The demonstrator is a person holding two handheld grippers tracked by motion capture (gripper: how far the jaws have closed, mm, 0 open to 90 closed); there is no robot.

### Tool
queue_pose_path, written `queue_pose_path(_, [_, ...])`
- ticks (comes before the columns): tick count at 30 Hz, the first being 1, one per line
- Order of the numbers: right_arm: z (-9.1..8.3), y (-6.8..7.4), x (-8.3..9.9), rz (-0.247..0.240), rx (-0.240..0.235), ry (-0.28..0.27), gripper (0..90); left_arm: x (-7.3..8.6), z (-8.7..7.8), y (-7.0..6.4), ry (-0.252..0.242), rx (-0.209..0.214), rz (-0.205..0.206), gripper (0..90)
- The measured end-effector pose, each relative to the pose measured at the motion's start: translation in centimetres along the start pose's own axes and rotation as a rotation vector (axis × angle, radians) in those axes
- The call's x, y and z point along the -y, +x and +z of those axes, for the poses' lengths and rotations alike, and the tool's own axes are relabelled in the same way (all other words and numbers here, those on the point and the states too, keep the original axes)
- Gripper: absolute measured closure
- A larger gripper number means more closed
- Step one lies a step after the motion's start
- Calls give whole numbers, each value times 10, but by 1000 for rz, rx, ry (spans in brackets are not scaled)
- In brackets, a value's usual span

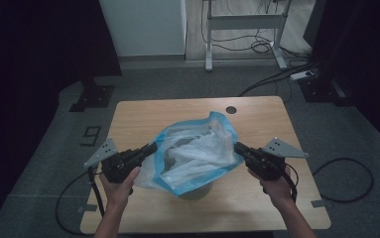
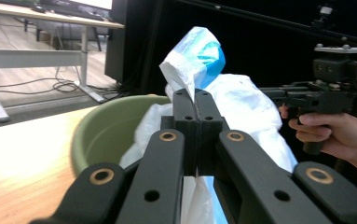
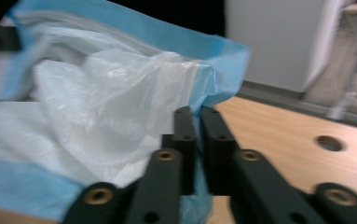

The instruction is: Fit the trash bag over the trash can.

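Between the two hand-held grippers, at the middle of the light wooden table (image 1: 257,111), a thin translucent white plastic bag with a blue rim band (image 1: 197,151) is stretched open over a round pale green plastic bin (image 2: 104,133), whose base shows just under the near edge of the bag in the high view. The left gripper (image 1: 152,147) pinches the bag's rim on its own side; in the left gripper view its two black jaws stand pressed together with the white film caught between them, the blue band rising just past the tips and the bin's open rim lying to the left of the jaws. The right gripper (image 1: 237,146) is clamped on the opposite rim; in the right gripper view its jaws stand nearly closed with the blue edge held between them, the crumpled white film spreading to their left and bare tabletop with a round cable hole (image 3: 330,143) to their right. The bag's mouth sags loosely between the two grip points, one corner standing up on the far side. Each gripper is held by a hand (image 1: 120,186) from the near table edge, cables trailing down.
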State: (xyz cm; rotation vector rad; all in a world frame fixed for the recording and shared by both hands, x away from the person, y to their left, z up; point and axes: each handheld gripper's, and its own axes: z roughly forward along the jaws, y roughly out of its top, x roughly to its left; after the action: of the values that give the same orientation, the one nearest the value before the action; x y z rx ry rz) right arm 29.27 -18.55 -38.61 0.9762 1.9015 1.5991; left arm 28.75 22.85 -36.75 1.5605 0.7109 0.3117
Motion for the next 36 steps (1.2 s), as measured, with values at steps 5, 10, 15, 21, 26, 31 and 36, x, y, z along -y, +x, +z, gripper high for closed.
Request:
queue_pose_path(5, [4,0,-4,-25,59,19,891,-1,-5,12,-34,-36,-19,899])
queue_pose_path(10, [14,-17,-3,-13,130,62,891,-1,-9,34,-71,-99,-64,898])
queue_pose_path(15, [23,-29,0,9,152,88,891,2,-8,50,-71,-121,-97,899])
queue_pose_path(21, [42,-47,11,72,129,142,891,14,-3,71,-30,-128,-175,898])
queue_pose_path(26, [46,-53,23,89,120,172,890,27,-2,77,-8,-136,-192,898])
queue_pose_path(31, [44,-53,29,90,120,172,888,32,-3,76,-5,-128,-177,898])
queue_pose_path(36, [43,-53,32,82,117,170,868,35,-4,75,25,-146,-172,897])
